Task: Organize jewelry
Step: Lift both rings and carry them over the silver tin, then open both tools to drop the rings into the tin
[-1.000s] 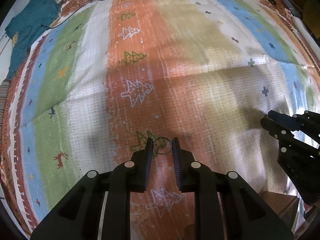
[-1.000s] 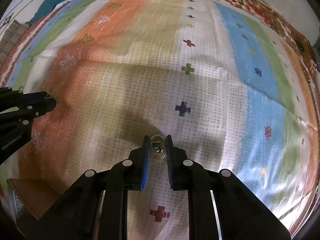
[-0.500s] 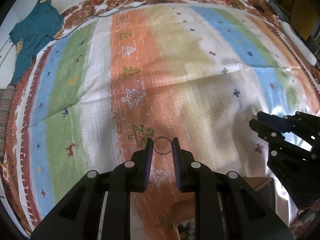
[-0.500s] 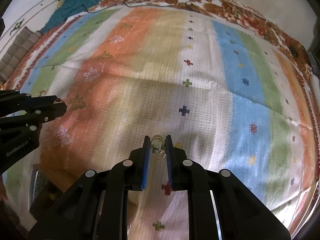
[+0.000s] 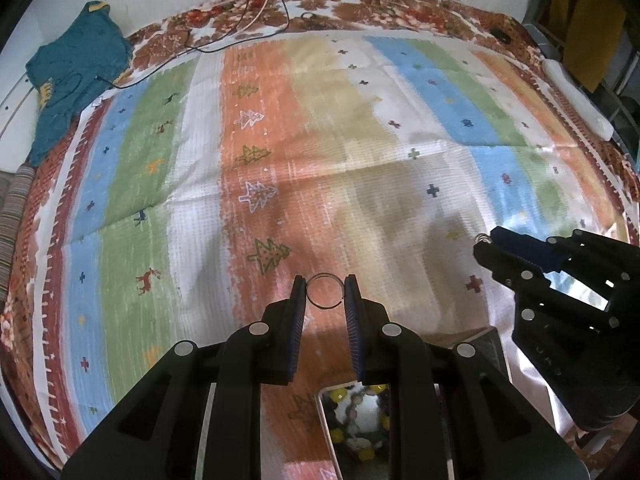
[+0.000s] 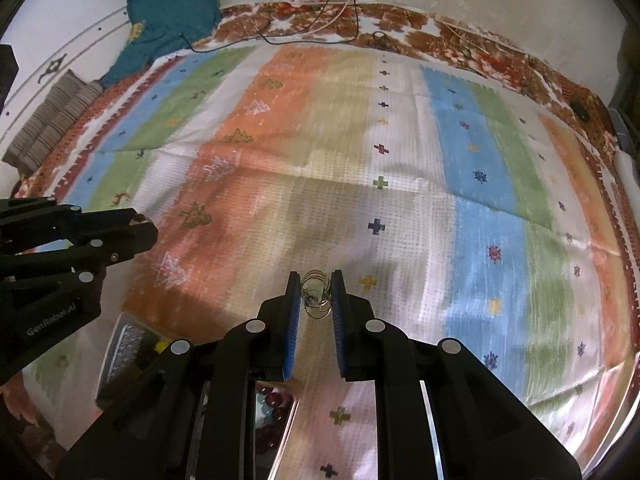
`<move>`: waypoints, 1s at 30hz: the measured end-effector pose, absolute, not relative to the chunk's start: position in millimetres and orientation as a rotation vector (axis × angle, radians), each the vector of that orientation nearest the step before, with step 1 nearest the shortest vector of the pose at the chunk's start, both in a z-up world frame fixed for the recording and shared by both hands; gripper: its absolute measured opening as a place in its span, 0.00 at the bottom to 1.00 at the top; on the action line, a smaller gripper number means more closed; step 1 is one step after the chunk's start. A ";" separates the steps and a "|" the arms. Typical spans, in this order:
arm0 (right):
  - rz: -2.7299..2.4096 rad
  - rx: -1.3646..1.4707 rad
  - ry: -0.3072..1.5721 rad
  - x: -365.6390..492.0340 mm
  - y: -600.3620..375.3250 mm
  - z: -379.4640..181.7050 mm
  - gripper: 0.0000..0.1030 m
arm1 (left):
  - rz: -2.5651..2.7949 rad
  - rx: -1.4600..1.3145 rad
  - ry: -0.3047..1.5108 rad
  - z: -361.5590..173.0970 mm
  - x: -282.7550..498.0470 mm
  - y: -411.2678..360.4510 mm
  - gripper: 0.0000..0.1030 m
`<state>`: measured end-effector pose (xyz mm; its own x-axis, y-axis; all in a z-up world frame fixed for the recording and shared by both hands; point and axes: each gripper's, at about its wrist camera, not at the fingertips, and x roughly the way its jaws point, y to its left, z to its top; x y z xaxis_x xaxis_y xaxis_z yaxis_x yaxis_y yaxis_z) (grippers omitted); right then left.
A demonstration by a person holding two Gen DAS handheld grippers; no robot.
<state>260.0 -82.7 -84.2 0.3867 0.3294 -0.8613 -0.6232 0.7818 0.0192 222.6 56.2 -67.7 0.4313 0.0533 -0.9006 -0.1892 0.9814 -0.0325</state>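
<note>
**A:** Your left gripper [image 5: 325, 292] is clamped on a thin wire hoop [image 5: 325, 291], pinched edge to edge between the two pads at lower centre of the left view. Your right gripper [image 6: 315, 294] is closed on a small bunch of thin rings [image 6: 315, 295], which hang together between the blue pads.

**B:** What lies around them?

**A:** Below your left fingers, at the bottom of the frame, sits a tray [image 5: 325, 432] of mixed beads, yellow and pale ones. The right view shows it at lower left [image 6: 120, 356], partly hidden behind your gripper body, with dark red beads reflected under it. Everything is held above a striped cloth [image 5: 256, 152] patterned with trees and crosses.

**B:** And farther out?

**A:** A teal garment [image 6: 172, 20] lies at the upper left, cables [image 5: 248, 16] trail over the cloth's top border. Only the right view shows the striped cushion [image 6: 52, 124] clearly; only the left view shows the white bar [image 5: 576, 96] at upper right.
</note>
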 end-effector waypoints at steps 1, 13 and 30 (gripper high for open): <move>0.622 -0.330 1.000 258.1 -83.8 -82.7 0.16 | 0.148 -0.138 1.108 -64.8 219.0 54.3 0.18; 0.646 -0.309 0.962 231.5 -92.8 -66.5 0.16 | 0.132 -0.167 1.059 -44.8 188.3 44.6 0.18; 0.690 -0.296 0.933 200.7 -101.3 -54.4 0.16 | 0.121 -0.173 1.009 -28.2 156.3 35.5 0.18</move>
<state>200.7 -101.3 -54.4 0.4033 0.4143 -0.8159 -0.6589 0.7502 0.0552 156.3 35.5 -28.2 0.5276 0.0213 -0.8492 -0.1807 0.9796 -0.0877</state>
